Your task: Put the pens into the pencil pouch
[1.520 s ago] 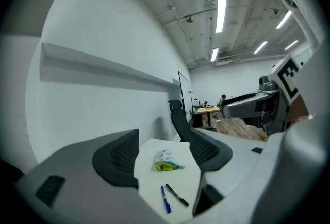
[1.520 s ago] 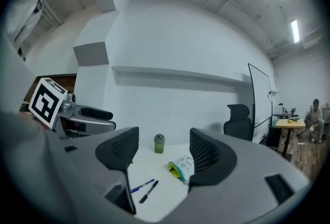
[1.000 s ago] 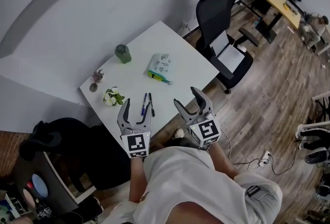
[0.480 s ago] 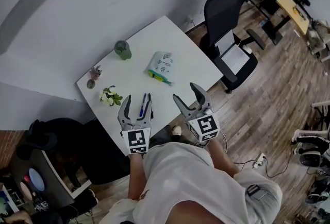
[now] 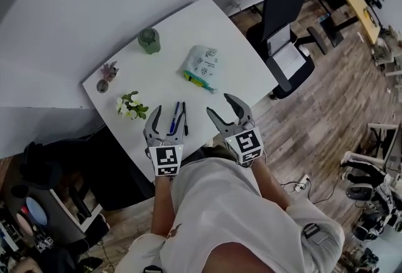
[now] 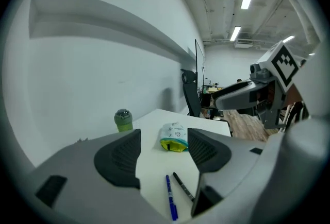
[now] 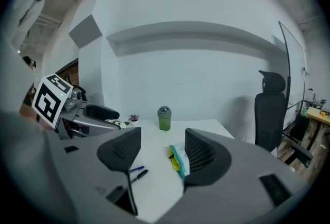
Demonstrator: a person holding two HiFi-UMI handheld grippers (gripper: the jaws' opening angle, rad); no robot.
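The two pens are lying close together at the near edge of the table (image 5: pixel 188 27), with the blue pen (image 5: pixel 174 117) on the left and the black pen (image 5: pixel 184 118) just right of it. They are probably light, stiff and smooth, so a nudge could send them rolling or skidding. Aim to be taking them one at a time, across the middle of the barrel.

Farther back, mid-table and well apart from the pens, the pouch (image 5: pixel 202 66) is lying flat with its yellow-green edge facing you. It is looking soft and floppy, so it may slide or sag when a pen pushes in. I cannot tell whether its mouth is open.

Your left gripper (image 5: pixel 167 120) is hovering over the pens. Its jaws are standing wide, though they have just been closing a little, and they are holding nothing. The pens are lying below and between the jaws, untouched.

Your right gripper (image 5: pixel 221 107) is hanging just right of the pens. Its jaws are also wide and have likewise just been closing slightly, with nothing in them. The pouch is lying well beyond them.
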